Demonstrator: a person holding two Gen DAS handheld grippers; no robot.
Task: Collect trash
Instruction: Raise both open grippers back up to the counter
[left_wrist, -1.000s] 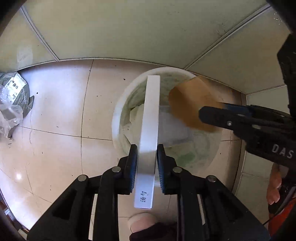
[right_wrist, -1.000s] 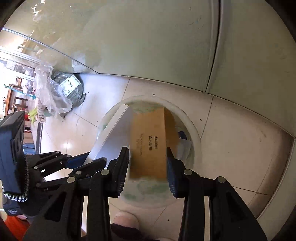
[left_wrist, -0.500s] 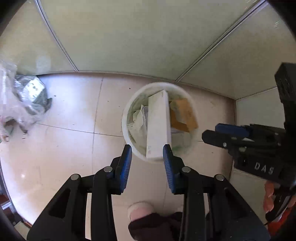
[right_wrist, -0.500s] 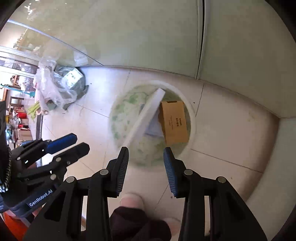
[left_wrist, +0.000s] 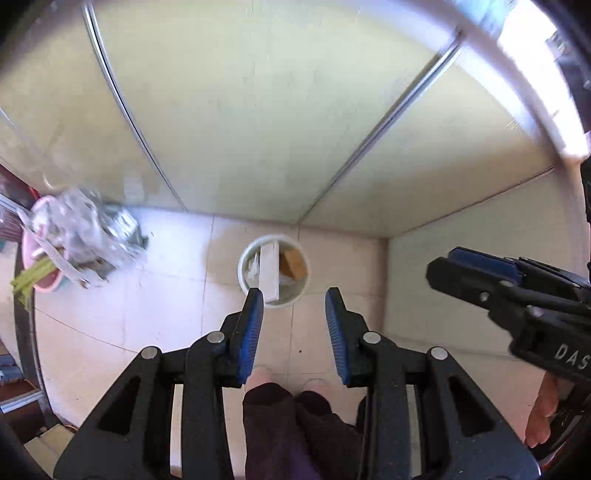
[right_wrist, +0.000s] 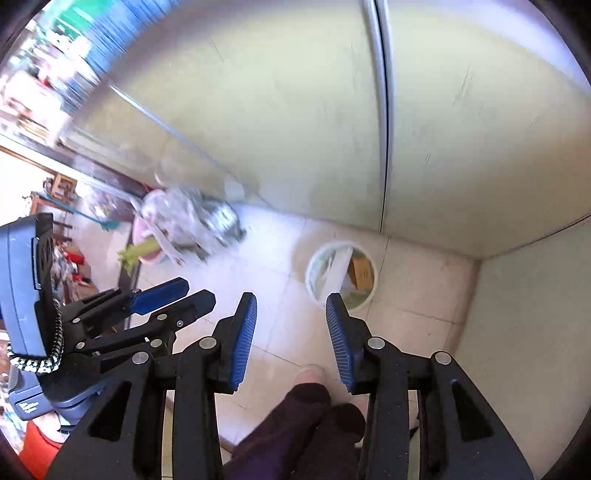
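Observation:
A white round trash bin (left_wrist: 243, 277) stands on the tiled floor in the corner, far below both grippers; it also shows in the right wrist view (right_wrist: 364, 301). In it lie a long white box (left_wrist: 269, 271) and a brown cardboard box (left_wrist: 293, 263), also seen in the right wrist view as the white box (right_wrist: 338, 271) and the brown box (right_wrist: 361, 271). My left gripper (left_wrist: 294, 325) is open and empty, high above the bin. My right gripper (right_wrist: 291, 328) is open and empty, also high above the floor.
A pile of clear plastic bags and grey parcels (left_wrist: 85, 229) lies by the wall at left, over a pink basin (left_wrist: 29, 254). Pale green wall panels (left_wrist: 258, 110) rise behind the bin. The person's dark trousers and feet (left_wrist: 288, 406) are below the grippers.
Both grippers let go of the white and brown boxes into the bin, opened wider, and rose far up and back from the bin.

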